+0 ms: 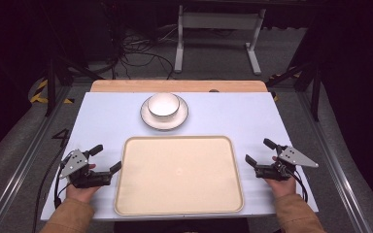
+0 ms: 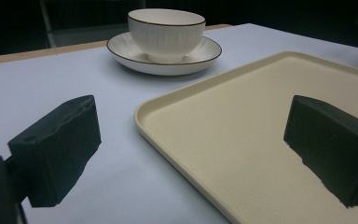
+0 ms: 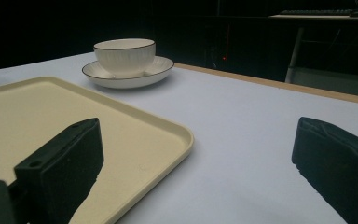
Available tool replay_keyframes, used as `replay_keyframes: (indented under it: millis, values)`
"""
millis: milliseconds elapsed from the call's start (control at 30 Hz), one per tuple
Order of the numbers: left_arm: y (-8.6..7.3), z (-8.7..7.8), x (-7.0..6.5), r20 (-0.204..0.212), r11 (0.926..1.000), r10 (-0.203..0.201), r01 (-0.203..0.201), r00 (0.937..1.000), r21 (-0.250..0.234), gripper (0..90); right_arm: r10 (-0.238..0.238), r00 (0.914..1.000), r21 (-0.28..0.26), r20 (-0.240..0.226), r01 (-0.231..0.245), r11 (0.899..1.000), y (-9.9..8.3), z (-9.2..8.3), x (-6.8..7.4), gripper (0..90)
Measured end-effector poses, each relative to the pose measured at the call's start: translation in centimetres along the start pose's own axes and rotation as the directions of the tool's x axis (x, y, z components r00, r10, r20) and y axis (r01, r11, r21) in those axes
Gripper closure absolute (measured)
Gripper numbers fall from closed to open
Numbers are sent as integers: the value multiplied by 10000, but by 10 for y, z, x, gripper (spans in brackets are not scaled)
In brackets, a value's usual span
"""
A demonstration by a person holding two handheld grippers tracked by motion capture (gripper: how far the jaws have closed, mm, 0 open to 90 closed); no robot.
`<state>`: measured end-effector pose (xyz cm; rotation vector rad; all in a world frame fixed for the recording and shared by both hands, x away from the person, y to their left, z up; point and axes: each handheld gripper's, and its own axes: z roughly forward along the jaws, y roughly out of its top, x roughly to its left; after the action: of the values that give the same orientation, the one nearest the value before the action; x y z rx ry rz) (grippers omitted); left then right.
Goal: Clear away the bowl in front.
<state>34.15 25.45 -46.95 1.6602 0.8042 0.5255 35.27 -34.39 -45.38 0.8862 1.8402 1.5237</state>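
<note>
A white ribbed bowl [image 1: 164, 104] with a dark rim is seen standing in a matching saucer [image 1: 148, 118] on the far middle of the pale blue table cover [image 1: 107, 116]; the pair is also seen from the left gripper view, bowl [image 2: 166, 33] and saucer [image 2: 121, 50], and from the right gripper view, bowl [image 3: 124, 56] and saucer [image 3: 158, 69]; just nearer than the saucer, and apart from it, a cream rectangular tray [image 1: 126, 194] is laid flat at the middle of the table, with nothing on it; a strip of wooden tabletop [image 1: 126, 86] is left bare beyond the cover's far edge.

The left gripper [image 1: 108, 158] is held at the tray's left edge, its jaws spread wide, one over the tray's rim [image 2: 142, 122] and the other over the cover; nothing is pinched between them. The right gripper [image 1: 258, 151] is held just beside the tray's right edge, its jaws likewise spread and holding nothing; one jaw is seen over the tray's corner [image 3: 182, 135], the other over the cover. Both hands are sleeved in tan; a metal frame [image 1: 218, 22] and cables [image 1: 141, 53] are seen on the floor beyond the table.
</note>
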Motion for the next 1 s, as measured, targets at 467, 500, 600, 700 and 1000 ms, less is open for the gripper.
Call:
replay_keyframes:
  millis: [467, 500, 600, 700, 1000]
  values:
    - [2, -1, -1, 64, 10000, -70, 70, 10000, 9, 34, -100, 9999, -22, -47, 100, 9999, 0, 0, 1, 26]
    - [3, -1, -2, 88, 10000, -60, 60, 9999, -7, 35, -100, 9999, -11, -45, 100, 9999, 0, 0, 1, 26]
    - [6, -2, -5, 224, 10000, 16, -15, 9997, -79, 52, -83, 10000, -5, -33, 83, 10000, 0, 0, 1, 26]
    - [12, -3, -7, 303, 9997, -45, 52, 9995, -241, 49, -56, 10000, 0, -18, 56, 10000, 0, 1, 0, 26]
    - [35, -5, -12, 924, 9970, -470, 524, 9946, -570, 45, 22, 10000, 3, 27, -22, 10000, -1, 2, 0, 26]
